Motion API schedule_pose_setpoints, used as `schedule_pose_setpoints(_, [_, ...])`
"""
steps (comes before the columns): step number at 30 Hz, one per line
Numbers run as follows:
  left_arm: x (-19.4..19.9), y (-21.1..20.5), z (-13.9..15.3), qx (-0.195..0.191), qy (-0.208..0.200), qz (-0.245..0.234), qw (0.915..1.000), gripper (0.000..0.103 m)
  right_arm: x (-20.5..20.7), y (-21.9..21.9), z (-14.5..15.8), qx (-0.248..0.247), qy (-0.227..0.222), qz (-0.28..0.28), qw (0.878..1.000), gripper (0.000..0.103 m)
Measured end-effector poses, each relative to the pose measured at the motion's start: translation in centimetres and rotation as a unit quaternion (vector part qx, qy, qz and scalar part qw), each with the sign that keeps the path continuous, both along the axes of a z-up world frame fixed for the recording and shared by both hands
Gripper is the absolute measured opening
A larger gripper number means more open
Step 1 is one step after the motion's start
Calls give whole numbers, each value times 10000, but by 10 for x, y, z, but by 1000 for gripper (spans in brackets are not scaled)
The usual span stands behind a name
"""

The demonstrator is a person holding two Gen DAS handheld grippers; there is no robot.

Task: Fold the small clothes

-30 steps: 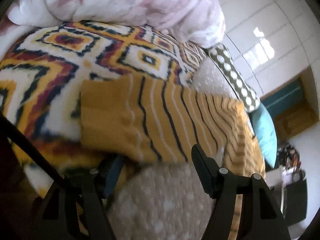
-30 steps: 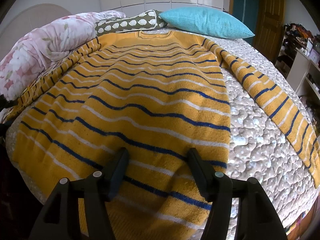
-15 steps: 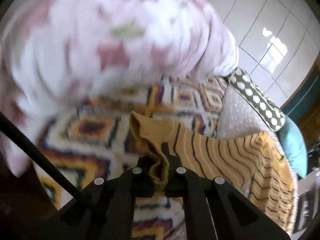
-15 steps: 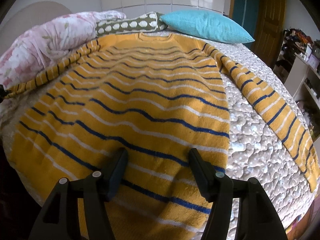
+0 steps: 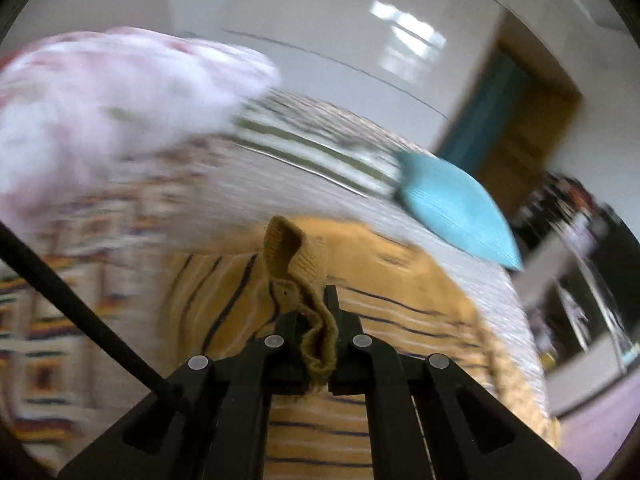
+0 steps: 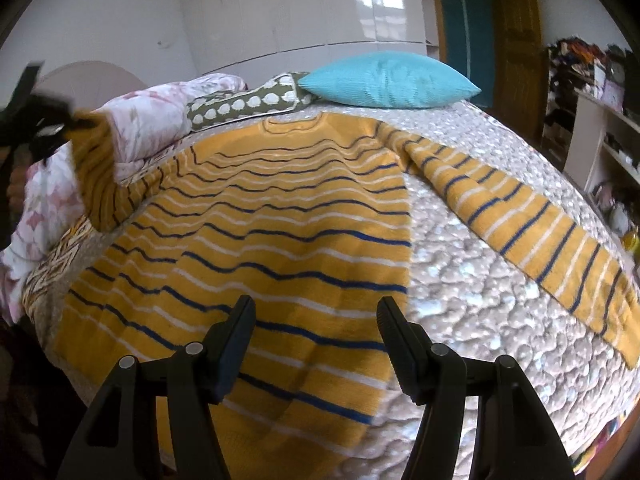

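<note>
Cuff of the mustard-yellow knitted sweater with navy and white stripes sits clamped in your left gripper, lifted left of the flat body, while your right gripper hovers empty, jaws apart, over the hem.

A home bedroom: quilted bed, teal pillow, glossy wardrobe doors.

1. The left gripper is matte black plastic, with two flat angular arms that taper forward.
2. Four round silver screw heads sit across its arms, and a thin black rod slants in from the left.
3. The right gripper is the same black build, with ribbed fingers and four silver screws.
</note>
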State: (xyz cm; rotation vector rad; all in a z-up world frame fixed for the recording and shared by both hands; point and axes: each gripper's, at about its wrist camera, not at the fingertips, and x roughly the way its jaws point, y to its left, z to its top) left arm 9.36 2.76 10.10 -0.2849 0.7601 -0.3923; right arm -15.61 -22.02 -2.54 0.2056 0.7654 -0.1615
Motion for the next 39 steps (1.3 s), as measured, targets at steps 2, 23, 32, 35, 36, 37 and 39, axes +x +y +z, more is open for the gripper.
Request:
schedule_pose_setpoints(2, [5, -61, -2, -8, 12, -487, 9988, 4, -5, -8, -3, 62, 11, -78, 9999, 67])
schedule_pose_setpoints(23, [-70, -161, -45, 1423, -174, -1668, 9755, 69, -23, -60, -9, 599, -29, -567, 9966, 68])
schedule_pose_setpoints(32, [-130, 1, -49, 2189, -202, 4, 9755, 75, 72, -58, 17, -89, 72, -137, 9998, 67])
schedule_pose_setpoints(35, [-147, 71, -44, 2131, -133, 861, 9731, 80, 126, -67, 7, -165, 315, -229, 9991, 67])
schedule_pose_setpoints(36, [-150, 91, -42, 2108, -98, 1063, 9717, 80, 140, -70, 2, -164, 392, -287, 9987, 67])
schedule_pose_setpoints(37, [-152, 104, -40, 2097, -86, 1206, 9703, 80, 158, -73, -3, -121, 512, -325, 9981, 67])
schedule_pose_setpoints(39, [-156, 130, -38, 2039, -165, 1509, 9671, 80, 182, -78, -12, -39, 734, -341, 9967, 43])
